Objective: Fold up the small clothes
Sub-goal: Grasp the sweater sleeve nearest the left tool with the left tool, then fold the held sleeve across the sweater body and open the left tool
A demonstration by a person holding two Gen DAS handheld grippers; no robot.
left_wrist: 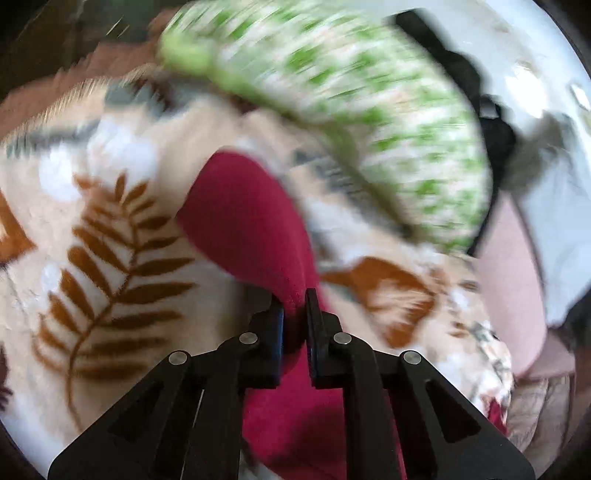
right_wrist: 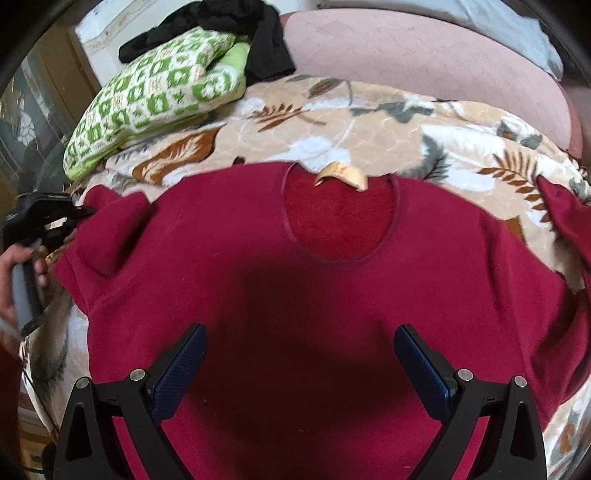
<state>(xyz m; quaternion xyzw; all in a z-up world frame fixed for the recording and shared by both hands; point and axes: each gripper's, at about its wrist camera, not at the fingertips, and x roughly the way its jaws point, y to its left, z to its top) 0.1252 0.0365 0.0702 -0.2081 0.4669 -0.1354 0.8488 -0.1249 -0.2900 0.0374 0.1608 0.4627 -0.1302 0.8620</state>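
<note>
— Left wrist view?
— Left claw (left_wrist: 295, 314) pinched tight on a fold of the red sweater (left_wrist: 240, 214), cloth bunched between the two black fingers (left_wrist: 271, 332). Sleeve running up and away over the leaf-patterned blanket (left_wrist: 110, 258). Behind it a green-and-white pillow (left_wrist: 351, 92), badly blurred, with dark clothing (left_wrist: 461, 74) past its far edge. Pink cushion (left_wrist: 509, 288) at the right.

— Right wrist view?
— Right claw (right_wrist: 299, 373) spread wide, blue pads (right_wrist: 181, 373) apart, nothing between them; hanging over the lower body of the sweater (right_wrist: 295, 295), contact with the cloth impossible to tell. Sweater lying flat, front up, on the blanket (right_wrist: 369, 122) of the bed, neckline at the far side with a tan label (right_wrist: 341, 175) sticking out. Right sleeve trailing off toward the picture's right edge. At the picture's left, sleeve end gripped by the left claw (right_wrist: 79, 214), a hand (right_wrist: 14, 266) on its grey handle. Pillow (right_wrist: 155, 96) at the back left, black clothes (right_wrist: 240, 29) heaped beside it, pink cushion (right_wrist: 424, 59) at the back.
</note>
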